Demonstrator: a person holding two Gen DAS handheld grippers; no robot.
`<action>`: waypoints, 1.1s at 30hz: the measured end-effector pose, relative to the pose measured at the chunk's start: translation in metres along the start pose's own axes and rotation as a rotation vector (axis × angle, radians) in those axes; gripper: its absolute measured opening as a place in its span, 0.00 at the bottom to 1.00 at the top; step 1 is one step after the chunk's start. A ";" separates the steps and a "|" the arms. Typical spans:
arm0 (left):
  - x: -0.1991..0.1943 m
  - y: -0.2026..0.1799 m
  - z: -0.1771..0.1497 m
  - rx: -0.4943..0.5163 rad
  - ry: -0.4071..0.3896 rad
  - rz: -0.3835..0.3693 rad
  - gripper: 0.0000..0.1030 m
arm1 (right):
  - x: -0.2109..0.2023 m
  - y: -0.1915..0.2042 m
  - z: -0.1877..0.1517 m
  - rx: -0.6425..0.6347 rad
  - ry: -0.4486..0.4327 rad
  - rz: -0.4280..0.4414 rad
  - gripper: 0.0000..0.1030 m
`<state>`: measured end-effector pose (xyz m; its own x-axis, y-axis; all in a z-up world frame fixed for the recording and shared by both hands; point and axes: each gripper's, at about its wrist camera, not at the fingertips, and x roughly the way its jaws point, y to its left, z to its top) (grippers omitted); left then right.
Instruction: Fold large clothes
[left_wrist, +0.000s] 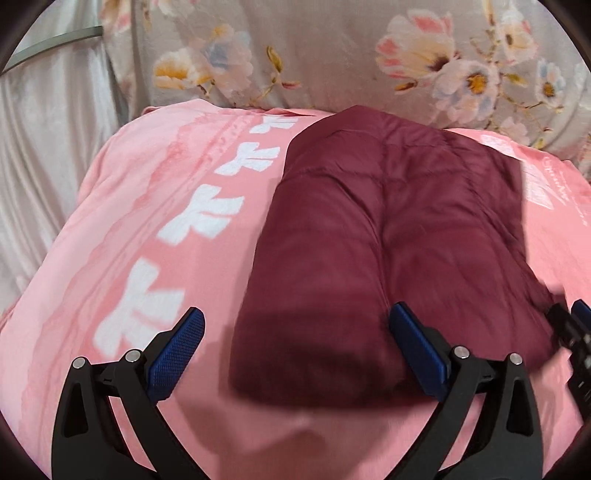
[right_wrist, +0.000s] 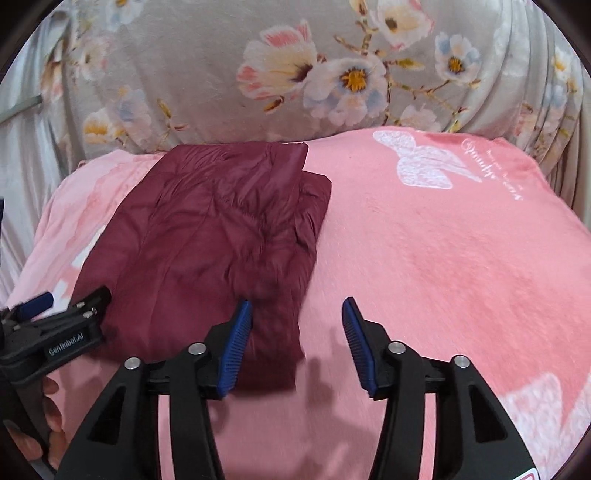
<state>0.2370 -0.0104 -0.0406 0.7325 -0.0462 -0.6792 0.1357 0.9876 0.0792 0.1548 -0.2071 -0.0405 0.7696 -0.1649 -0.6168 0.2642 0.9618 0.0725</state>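
A dark maroon quilted garment (left_wrist: 388, 229) lies folded into a long rectangle on a pink blanket (left_wrist: 147, 221); it also shows in the right wrist view (right_wrist: 207, 240). My left gripper (left_wrist: 295, 328) is open and empty, its jaws straddling the garment's near left corner. My right gripper (right_wrist: 297, 321) is open and empty, above the garment's near right corner, its left finger (right_wrist: 236, 343) over the fabric. The left gripper also shows at the left edge of the right wrist view (right_wrist: 55, 314), and the right gripper at the right edge of the left wrist view (left_wrist: 569, 332).
The pink blanket (right_wrist: 443, 258) carries white letters and butterfly prints. A grey floral cover (right_wrist: 295, 74) rises behind it. A pale curtain (left_wrist: 44, 129) hangs at the left.
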 end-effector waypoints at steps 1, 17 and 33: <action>-0.009 -0.001 -0.010 0.000 -0.007 0.007 0.95 | -0.009 0.002 -0.012 -0.018 -0.004 -0.012 0.52; -0.057 -0.026 -0.096 0.061 -0.022 0.031 0.95 | -0.054 0.011 -0.080 -0.102 0.020 -0.037 0.66; -0.054 -0.026 -0.100 0.068 -0.020 0.041 0.95 | -0.045 0.006 -0.085 -0.083 0.058 -0.051 0.68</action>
<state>0.1269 -0.0186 -0.0790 0.7515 -0.0100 -0.6596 0.1498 0.9763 0.1559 0.0719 -0.1756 -0.0788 0.7208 -0.2033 -0.6627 0.2511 0.9677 -0.0237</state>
